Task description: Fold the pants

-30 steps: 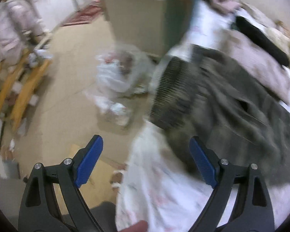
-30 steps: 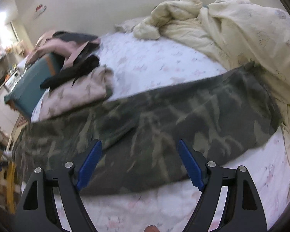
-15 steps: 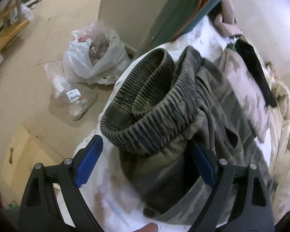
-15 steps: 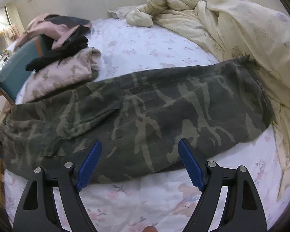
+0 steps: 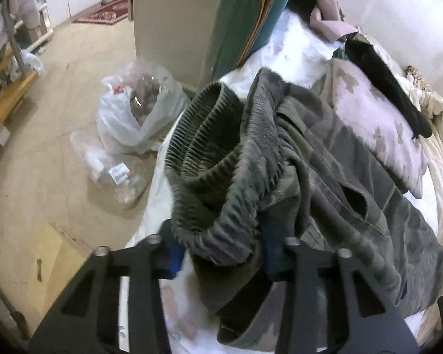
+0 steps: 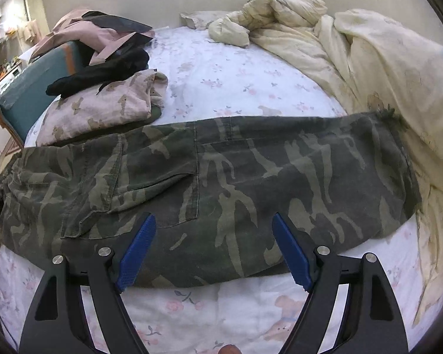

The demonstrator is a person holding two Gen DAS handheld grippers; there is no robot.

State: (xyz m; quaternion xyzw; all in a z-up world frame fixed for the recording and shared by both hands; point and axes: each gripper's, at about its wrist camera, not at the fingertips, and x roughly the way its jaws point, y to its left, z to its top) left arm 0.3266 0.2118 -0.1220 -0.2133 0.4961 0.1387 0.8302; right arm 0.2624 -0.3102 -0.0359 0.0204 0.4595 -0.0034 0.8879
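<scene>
Camouflage pants point(image 6: 221, 177) lie flat across the flowered bed sheet point(image 6: 221, 67), legs stacked and pointing right. In the left wrist view their ribbed elastic waistband point(image 5: 209, 153) is bunched up at the bed's edge. My left gripper point(image 5: 221, 247) is closing on that bunch: the waistband fills the gap and both blue pads point(image 5: 174, 258) touch the fabric. My right gripper point(image 6: 213, 221) hovers open over the near edge of the pants at mid-leg, with nothing gripped.
A folded pink garment point(image 6: 103, 106) and a black one point(image 6: 103, 70) lie on the bed behind the pants. A cream duvet point(image 6: 369, 59) is heaped on the right. White plastic bags point(image 5: 133, 118) sit on the floor beside the bed, near a beige cabinet point(image 5: 174, 14).
The left gripper sank onto the waistband and its jaws narrowed from wide open to closing around it. The right gripper stayed open over the pants, turning a little.
</scene>
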